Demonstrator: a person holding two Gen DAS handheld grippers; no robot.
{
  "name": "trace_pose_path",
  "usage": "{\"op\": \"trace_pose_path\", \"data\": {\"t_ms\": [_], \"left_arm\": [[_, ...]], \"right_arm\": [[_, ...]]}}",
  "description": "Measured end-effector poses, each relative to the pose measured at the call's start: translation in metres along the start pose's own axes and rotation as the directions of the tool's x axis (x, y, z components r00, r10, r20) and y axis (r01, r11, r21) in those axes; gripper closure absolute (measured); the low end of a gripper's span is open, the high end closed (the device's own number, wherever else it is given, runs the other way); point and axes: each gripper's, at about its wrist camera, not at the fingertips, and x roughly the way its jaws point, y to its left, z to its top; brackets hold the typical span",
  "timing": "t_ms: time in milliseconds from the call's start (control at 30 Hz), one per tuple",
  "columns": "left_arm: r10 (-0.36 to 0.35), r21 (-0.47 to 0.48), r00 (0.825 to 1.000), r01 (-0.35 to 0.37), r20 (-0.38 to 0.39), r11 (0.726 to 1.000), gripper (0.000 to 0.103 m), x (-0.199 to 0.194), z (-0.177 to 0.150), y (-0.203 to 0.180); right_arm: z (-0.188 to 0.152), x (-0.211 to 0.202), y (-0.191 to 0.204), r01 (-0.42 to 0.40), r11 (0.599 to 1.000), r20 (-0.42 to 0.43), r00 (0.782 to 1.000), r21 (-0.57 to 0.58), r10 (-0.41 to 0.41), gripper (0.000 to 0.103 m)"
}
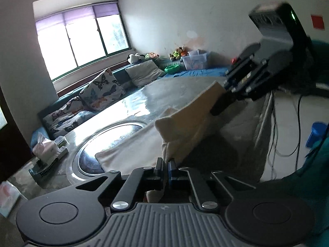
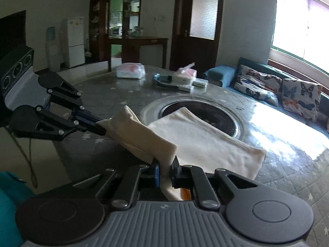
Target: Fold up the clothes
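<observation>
The cream cloth (image 2: 205, 142) is a soft, matte woven piece, partly folded into a flat rectangle with rounded fold edges; its near edge is raised off the table (image 2: 277, 164) while the rest lies flat, overlapping the round metal-rimmed recess (image 2: 197, 111) in the tabletop. The left gripper (image 1: 167, 164) is clamped on one corner of the raised edge, its black jaws pressed together with fabric pinched between the blue pads. The right gripper (image 2: 165, 167) is likewise closed on the opposite corner (cloth bunches up through the narrow gap and hangs below the jaws). The raised edge spans between the two grippers as a slack band. The tabletop is grey, glossy and quilted in pattern, with small star marks, and reflects window light. At its far side rest a tissue pack (image 2: 186, 75) and a wrapped white package (image 2: 130, 71). Beyond stands a bench with butterfly-print cushions (image 2: 299, 97) beneath a bright window (image 1: 82, 41).
</observation>
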Motion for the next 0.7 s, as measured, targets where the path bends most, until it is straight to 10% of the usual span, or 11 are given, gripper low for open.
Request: {"op": "trace_pose_path", "data": {"t_ms": [700], "left_arm": [[0.104, -0.187, 0.992, -0.115, -0.064, 0.976, 0.098, 0.128, 0.055, 0.094]], "right_arm": [[0.054, 0.076, -0.092, 0.089, 0.993, -0.056, 0.995, 0.082, -0.084, 0.094]]}}
